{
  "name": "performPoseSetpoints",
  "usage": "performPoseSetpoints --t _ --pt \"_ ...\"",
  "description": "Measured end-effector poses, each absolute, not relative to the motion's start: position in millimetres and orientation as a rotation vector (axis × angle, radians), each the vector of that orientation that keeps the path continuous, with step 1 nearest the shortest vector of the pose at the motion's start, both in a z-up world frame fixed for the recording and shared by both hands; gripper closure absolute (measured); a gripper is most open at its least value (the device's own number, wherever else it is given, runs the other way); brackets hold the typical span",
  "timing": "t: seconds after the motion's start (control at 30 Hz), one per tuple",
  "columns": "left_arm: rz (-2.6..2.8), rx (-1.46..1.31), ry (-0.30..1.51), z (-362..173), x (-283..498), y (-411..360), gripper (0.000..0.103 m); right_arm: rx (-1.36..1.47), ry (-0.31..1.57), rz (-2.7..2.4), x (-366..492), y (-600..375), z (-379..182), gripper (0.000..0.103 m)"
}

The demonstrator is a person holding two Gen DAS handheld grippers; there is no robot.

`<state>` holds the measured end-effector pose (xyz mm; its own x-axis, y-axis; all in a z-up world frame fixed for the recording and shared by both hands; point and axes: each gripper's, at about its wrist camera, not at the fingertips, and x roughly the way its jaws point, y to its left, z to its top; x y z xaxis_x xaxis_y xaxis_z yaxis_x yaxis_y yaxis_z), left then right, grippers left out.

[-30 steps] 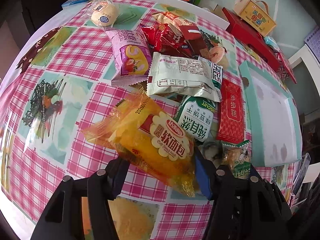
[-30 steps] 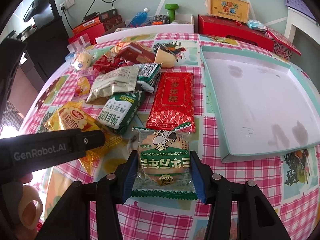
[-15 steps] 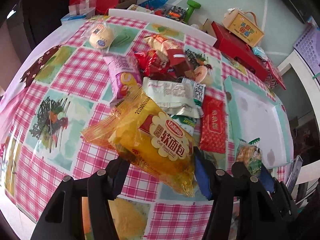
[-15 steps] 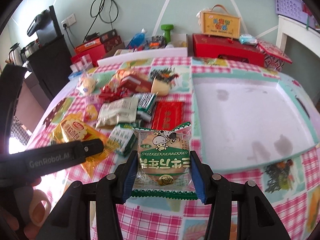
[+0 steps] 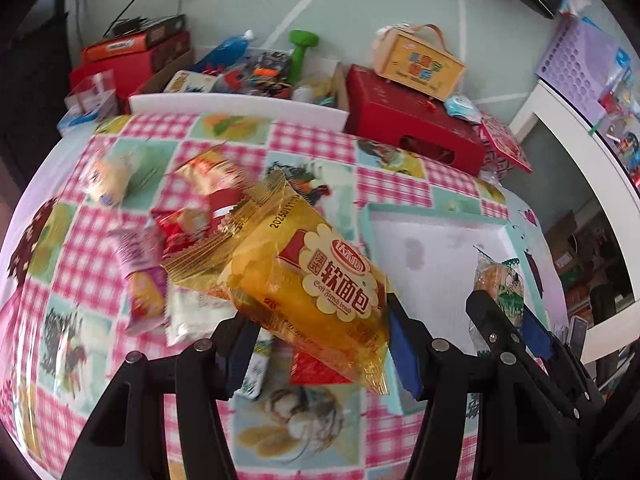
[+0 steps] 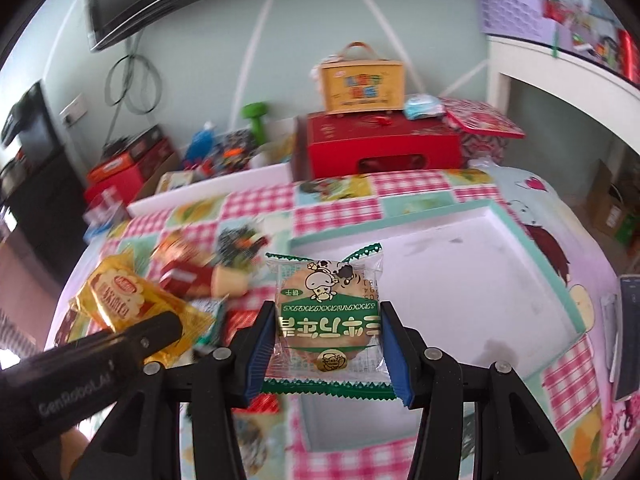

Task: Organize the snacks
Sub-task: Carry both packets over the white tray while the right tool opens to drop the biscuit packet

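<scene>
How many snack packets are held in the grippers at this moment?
2. The yellow soft bread packet is between the left gripper fingers. The green biscuit packet is between the right gripper fingers, above the white tray.

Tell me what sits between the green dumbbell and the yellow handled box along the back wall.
In the right wrist view, nothing fills the wall stretch between the green dumbbell and the yellow handled box; lower down, only the red box's left end reaches in.

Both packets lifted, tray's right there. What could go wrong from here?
1. The yellow bread packet sticks far out of the left hand-held gripper and may twist or slip.
2. The two hand-held grippers sit close together; the right hand-held gripper with the green biscuit packet could clip the left over the tray.
</scene>
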<state>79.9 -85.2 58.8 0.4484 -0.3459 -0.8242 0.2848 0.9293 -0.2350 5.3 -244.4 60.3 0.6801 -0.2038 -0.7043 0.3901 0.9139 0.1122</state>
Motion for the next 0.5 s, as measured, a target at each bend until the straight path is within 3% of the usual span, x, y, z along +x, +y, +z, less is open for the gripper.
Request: performPoseSetpoints --t 0.5 --pt "-0.526 0.069 0.985 39.5 109.0 -190.1 0.041 0.404 0.758 -0.587 -8.6 -360.7 29.6 0.050"
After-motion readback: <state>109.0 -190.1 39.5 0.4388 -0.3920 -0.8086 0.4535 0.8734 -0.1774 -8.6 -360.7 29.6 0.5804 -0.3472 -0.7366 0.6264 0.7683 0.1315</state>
